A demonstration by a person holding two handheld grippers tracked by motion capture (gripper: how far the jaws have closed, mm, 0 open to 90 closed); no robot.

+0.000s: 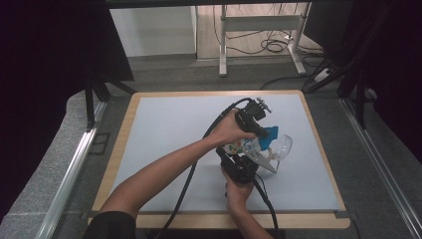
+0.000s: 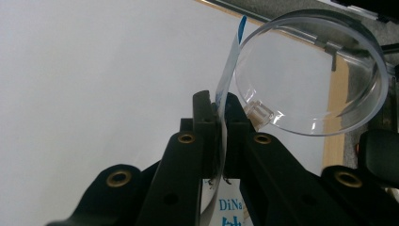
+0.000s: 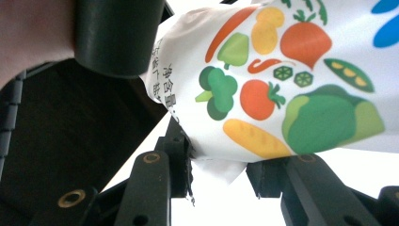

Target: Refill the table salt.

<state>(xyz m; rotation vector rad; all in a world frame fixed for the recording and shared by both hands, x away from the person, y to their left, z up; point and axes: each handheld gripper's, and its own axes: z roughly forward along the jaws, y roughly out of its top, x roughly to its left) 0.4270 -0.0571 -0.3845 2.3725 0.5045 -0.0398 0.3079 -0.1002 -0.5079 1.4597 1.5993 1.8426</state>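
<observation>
A white pouch (image 1: 246,146) printed with vegetables (image 3: 301,80) and with a blue end (image 1: 271,132) is held above the table between both grippers. My left gripper (image 1: 263,132) reaches in from the left, and its jaws (image 2: 217,101) are shut on the pouch's thin edge (image 2: 228,66). From below, my right gripper (image 1: 247,158) holds the pouch's other end, with its jaws (image 3: 221,157) closed on the crumpled bottom (image 3: 211,155). A clear round plastic container (image 1: 282,145) lies just right of the pouch, close beyond the left jaws (image 2: 310,70).
The white mat (image 1: 169,129) covers a table with a wooden rim (image 1: 119,149). Black cables trail from both grippers toward the near edge. A desk frame and floor cables stand beyond the far edge (image 1: 259,30).
</observation>
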